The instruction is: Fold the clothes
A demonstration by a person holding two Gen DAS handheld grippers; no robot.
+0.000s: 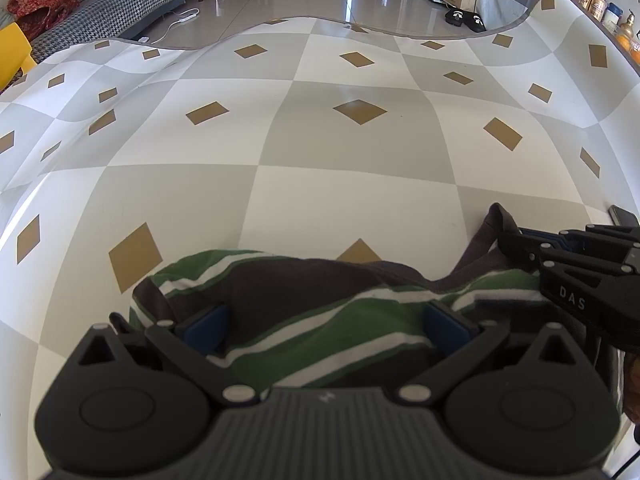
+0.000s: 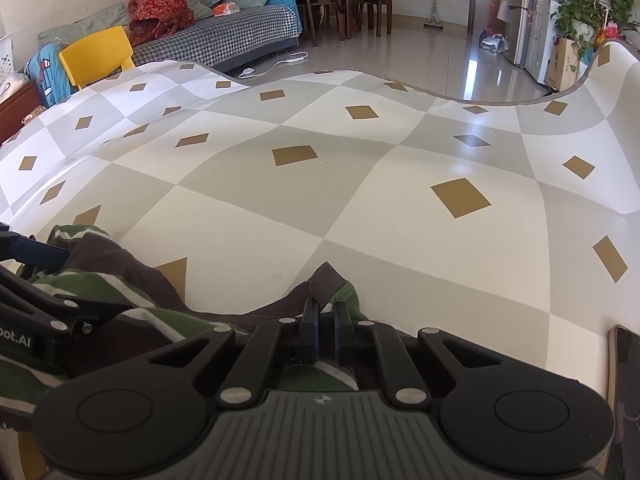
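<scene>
A green, white and brown striped garment lies bunched at the near edge of the checkered mat. My left gripper is open, its blue pads spread wide with the cloth lying between them. In the left wrist view the right gripper comes in from the right, closed on a brown edge of the garment. In the right wrist view my right gripper is shut on a brown and green fold of the garment, pads nearly together. The left gripper shows at the left edge there.
A dark phone lies on the mat at the right. Beyond the mat's curled far edge is a glossy tiled floor, a houndstooth sofa, a yellow chair, dining chairs, slippers and a fridge.
</scene>
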